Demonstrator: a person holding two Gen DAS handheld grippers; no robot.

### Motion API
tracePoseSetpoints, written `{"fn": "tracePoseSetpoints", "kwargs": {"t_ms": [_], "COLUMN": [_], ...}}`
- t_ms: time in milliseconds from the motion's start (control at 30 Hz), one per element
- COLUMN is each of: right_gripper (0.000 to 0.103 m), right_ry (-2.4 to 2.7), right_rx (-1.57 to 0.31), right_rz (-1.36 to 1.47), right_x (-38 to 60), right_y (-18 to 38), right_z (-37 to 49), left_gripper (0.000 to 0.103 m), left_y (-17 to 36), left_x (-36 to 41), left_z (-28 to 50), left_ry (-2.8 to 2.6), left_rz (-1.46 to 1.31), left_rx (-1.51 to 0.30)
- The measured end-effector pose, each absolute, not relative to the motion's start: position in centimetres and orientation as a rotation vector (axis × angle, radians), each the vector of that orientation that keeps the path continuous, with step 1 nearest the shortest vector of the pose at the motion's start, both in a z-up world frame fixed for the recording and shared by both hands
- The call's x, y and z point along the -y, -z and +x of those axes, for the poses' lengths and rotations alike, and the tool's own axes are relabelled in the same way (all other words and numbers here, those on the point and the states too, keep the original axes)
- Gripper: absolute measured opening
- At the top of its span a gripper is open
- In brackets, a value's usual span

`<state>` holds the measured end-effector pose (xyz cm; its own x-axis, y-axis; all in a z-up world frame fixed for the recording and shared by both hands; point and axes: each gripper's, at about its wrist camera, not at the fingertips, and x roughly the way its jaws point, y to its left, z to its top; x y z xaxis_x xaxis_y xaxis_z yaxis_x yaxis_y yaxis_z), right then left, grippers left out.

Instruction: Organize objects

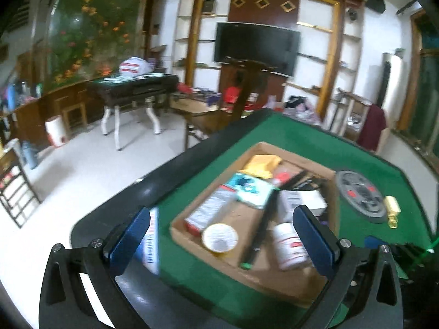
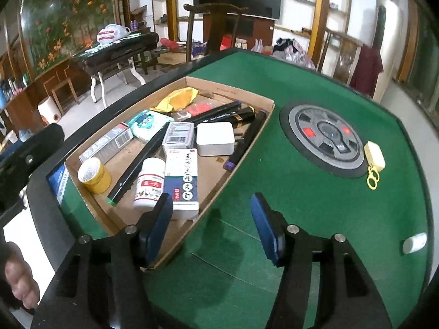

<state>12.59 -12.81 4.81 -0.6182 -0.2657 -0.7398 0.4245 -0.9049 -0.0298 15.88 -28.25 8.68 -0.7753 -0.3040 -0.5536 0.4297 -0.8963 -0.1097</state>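
A shallow cardboard box (image 2: pixel 248 148) (image 1: pixel 296 282) lies on the green table (image 2: pixel 301 205). It holds a white pill bottle (image 2: pixel 149 182) (image 1: pixel 288 246), a blue and white medicine carton (image 2: pixel 182 178), a yellow jar (image 2: pixel 94 175) (image 1: pixel 219 237), a white tin (image 2: pixel 215 142), black markers (image 2: pixel 140 161) and other small items. My left gripper (image 1: pixel 219 240) is open and empty above the box's near side. My right gripper (image 2: pixel 211 219) is open and empty, over the box's near corner.
A round grey hub (image 2: pixel 326 139) (image 1: pixel 359 194) sits in the table's middle, with a yellow box and small yellow scissors (image 2: pixel 373 161) beside it. A white cylinder (image 2: pixel 414 242) lies near the right edge. A blue and white packet (image 1: pixel 151 241) lies left of the box.
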Motion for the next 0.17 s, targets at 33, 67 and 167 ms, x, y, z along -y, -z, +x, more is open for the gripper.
{"fn": "tracePoseSetpoints", "kwargs": {"t_ms": [33,67,167], "right_gripper": [0.06,0.06,0.061], "right_ry": [2.507,2.509,2.507], "right_rx": [-0.295,-0.311,-0.362], "right_rz": [1.093,1.085,1.063], "right_x": [13.0,13.3,14.3], "right_y": [-4.9,-4.9,-5.1], "right_z": [12.7,12.9,13.3], "left_gripper": [0.102,0.102,0.102], "left_y": [-8.5,-8.5,-8.2], "left_x": [28.4,28.5,29.0], "left_z": [16.0,16.0,16.1], "left_ry": [2.606,2.588,2.566], "left_rz": [0.756,0.751,0.749], "left_rx": [-0.319,-0.319,-0.344]}}
